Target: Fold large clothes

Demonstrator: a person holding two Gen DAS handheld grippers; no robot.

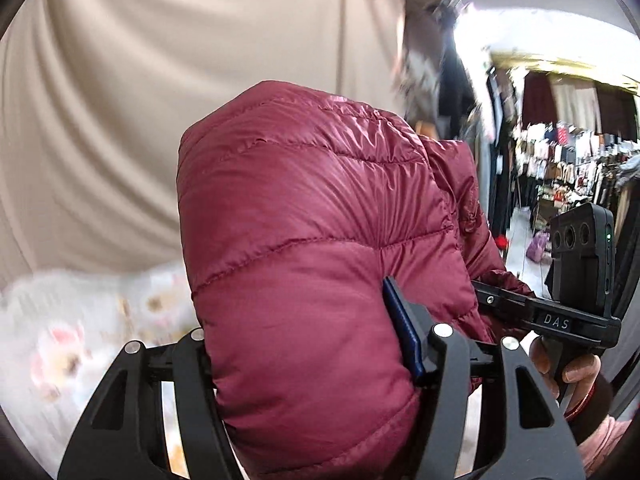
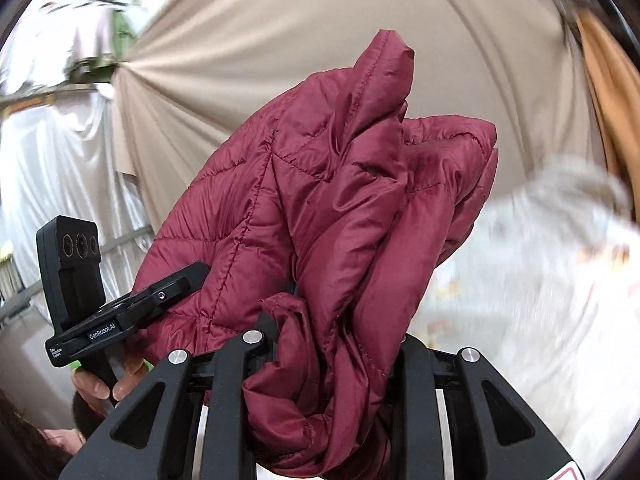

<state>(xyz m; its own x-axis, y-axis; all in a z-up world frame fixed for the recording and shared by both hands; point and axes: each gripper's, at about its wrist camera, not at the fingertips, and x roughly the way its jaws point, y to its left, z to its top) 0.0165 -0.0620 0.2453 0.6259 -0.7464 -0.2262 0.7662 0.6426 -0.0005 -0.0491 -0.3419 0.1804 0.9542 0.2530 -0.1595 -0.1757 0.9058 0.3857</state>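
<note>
Padding of a maroon quilted puffer jacket (image 1: 304, 216) fills both wrist views, the garment being held up in the air in front of a beige curtain (image 1: 120, 100), clear of the white patterned bedding (image 1: 80, 340) seen blurred below. The left gripper (image 1: 312, 360) is clenched on a thick puffed fold of the jacket, with the blue pad of one finger pressed into the fabric; the jaws stand fairly wide only because the bundle between them is bulky. The right gripper (image 2: 332, 360) is clamped on a thinner, gathered edge of the same jacket (image 2: 320, 200), the cloth being bunched and crumpled between its fingers. Each gripper is seen from the other's camera, with a person's hand (image 1: 560, 364) wrapped round the handle, so the two grips are judged to lie near each other along one edge of the garment.

The step in hand appears to be the lift: the jacket has been picked up by two points so that it can be shaken out or turned before being laid flat. Which part of the jacket is held, whether hem, shoulder or sleeve, cannot be told. The next move is judged to call for the grips being drawn apart to spread the edge taut, then the garment being lowered evenly onto the bedding without either slippery fold being lost
</note>
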